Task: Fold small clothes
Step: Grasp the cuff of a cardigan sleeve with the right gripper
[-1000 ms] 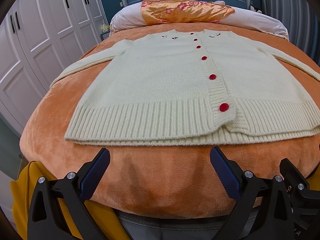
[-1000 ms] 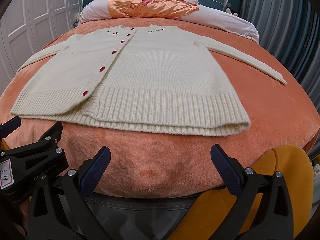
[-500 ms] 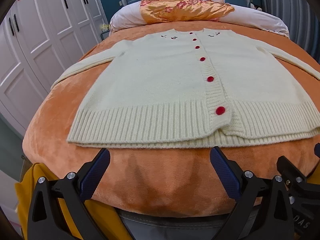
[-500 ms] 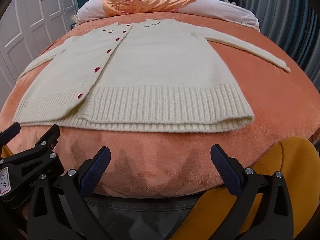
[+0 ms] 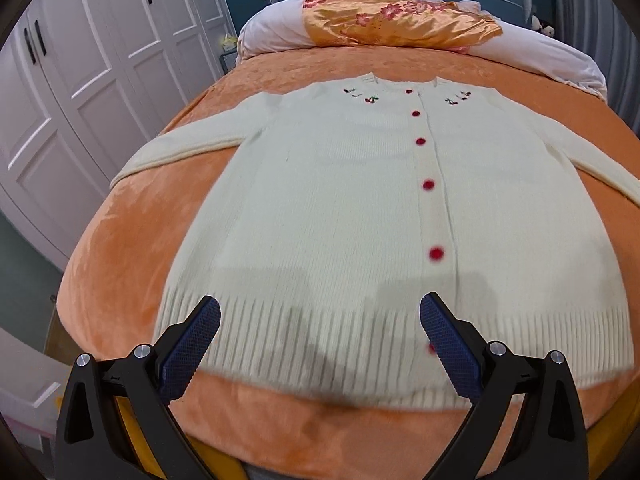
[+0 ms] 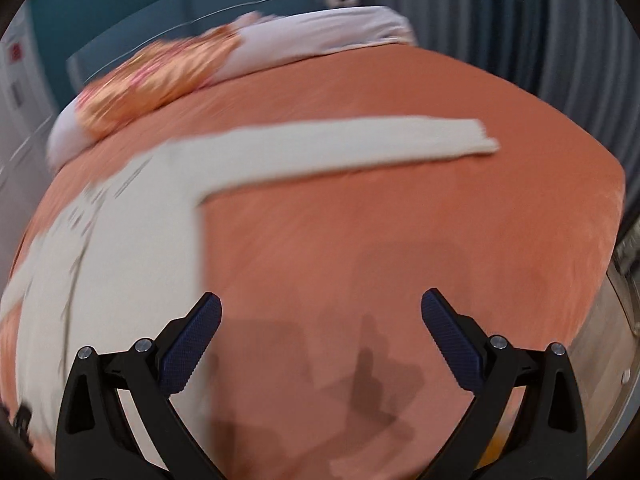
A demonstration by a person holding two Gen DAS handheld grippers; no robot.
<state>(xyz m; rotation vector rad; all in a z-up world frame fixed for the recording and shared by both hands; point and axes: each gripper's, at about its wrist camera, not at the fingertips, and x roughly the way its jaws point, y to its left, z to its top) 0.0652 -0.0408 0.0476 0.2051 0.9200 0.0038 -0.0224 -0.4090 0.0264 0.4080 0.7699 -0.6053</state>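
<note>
A cream knit cardigan (image 5: pixel 340 208) with red buttons lies flat and face up on the orange bedspread (image 5: pixel 132 232), sleeves spread to both sides. My left gripper (image 5: pixel 320 320) hovers open over the ribbed hem, nothing between its fingers. In the blurred right wrist view the cardigan's body (image 6: pixel 132 248) fills the left side and its right sleeve (image 6: pixel 360 140) stretches away toward the cuff. My right gripper (image 6: pixel 320 316) is open above bare bedspread (image 6: pixel 380 232), just right of the cardigan's side edge.
White pillows (image 5: pixel 272 32) and a folded orange floral quilt (image 5: pixel 392 20) lie at the head of the bed. White wardrobe doors (image 5: pixel 80 72) stand to the left. Grey curtains (image 6: pixel 540 20) hang on the right. The bed's edge drops off at the right.
Both grippers have moved forward over the bed. The left now stands above the hem; the right has swung to the right toward the sleeve side, fast enough to blur its view.
</note>
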